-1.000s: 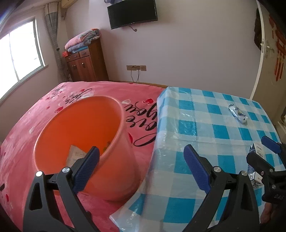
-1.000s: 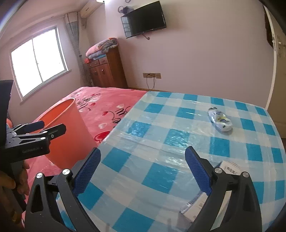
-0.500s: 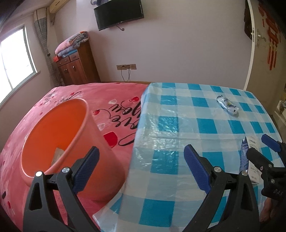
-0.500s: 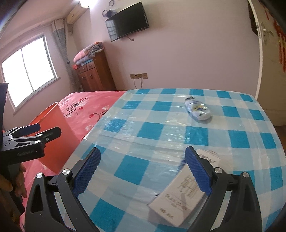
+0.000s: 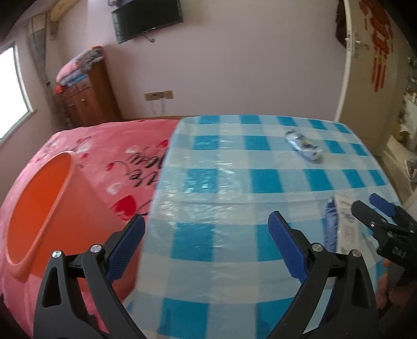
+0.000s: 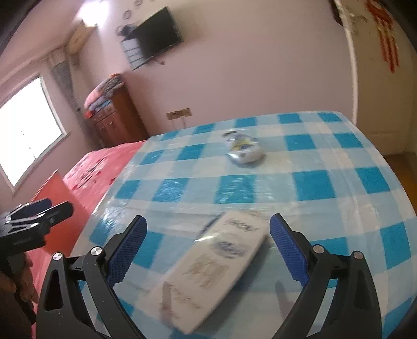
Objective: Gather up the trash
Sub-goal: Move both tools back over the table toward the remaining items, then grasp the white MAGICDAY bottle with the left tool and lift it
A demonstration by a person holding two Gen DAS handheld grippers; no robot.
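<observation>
Hovering wide open, right claw (image 6: 207,250) has the flat white packet (image 6: 216,271) lying on the checked surface (image 6: 312,187) right between its fingers, long axis diagonal near-left to far-right, nearer than the empty open left claw (image 5: 206,247) by the orange bin (image 5: 39,208).

— Type of place?
— Home bedroom: bed with pink heart-print blanket (image 5: 104,161), wall-mounted television (image 5: 147,19), wooden cabinet (image 5: 88,99) stacked with folded blankets (image 5: 78,67), window (image 6: 26,135), air conditioner (image 6: 79,39), blue checked tablecloth (image 5: 234,182).
</observation>
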